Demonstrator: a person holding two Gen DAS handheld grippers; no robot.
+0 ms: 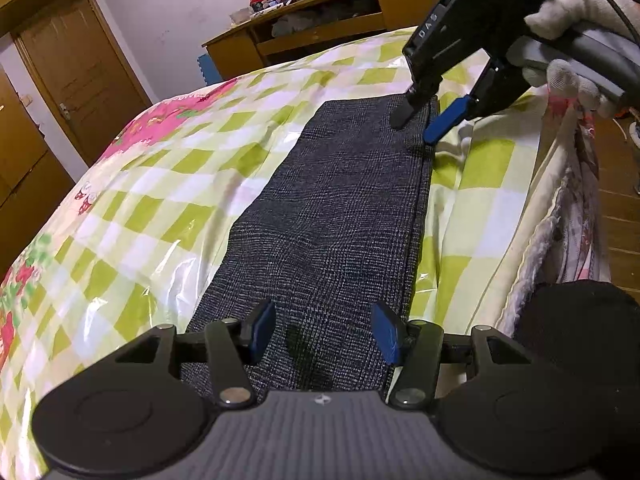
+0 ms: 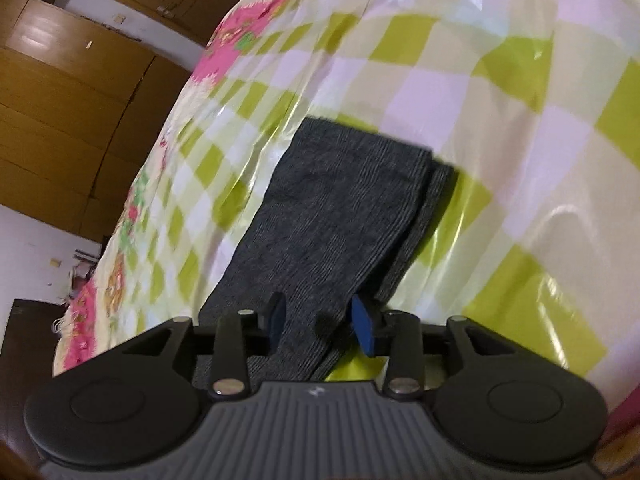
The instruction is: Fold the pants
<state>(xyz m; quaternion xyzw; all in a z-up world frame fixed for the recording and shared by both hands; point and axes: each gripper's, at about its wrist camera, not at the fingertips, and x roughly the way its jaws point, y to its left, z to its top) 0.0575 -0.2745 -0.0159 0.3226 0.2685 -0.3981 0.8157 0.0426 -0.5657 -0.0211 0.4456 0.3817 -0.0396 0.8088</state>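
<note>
Dark grey checked pants (image 1: 332, 208) lie as a long flat strip on a bed with a green-and-white checked cover (image 1: 160, 184) under shiny plastic. My left gripper (image 1: 324, 332) hovers open over their near end, blue pads apart, with the cloth flat beneath. At the far end a gloved hand (image 1: 572, 12) holds my right gripper (image 1: 418, 124). One of its fingers rests on the pants and the blue one sits just off their right edge. In the right wrist view the right gripper (image 2: 320, 324) is open, with the layered pants (image 2: 340, 208) running between its pads.
The bed's right edge (image 1: 560, 220) drops off with hanging blankets onto a wooden floor (image 1: 620, 200). A wooden desk (image 1: 320, 28) with clutter stands beyond the bed, and a wooden door (image 1: 80, 80) and cupboards are at the left. A dark rounded shape (image 1: 580, 320) is at the lower right.
</note>
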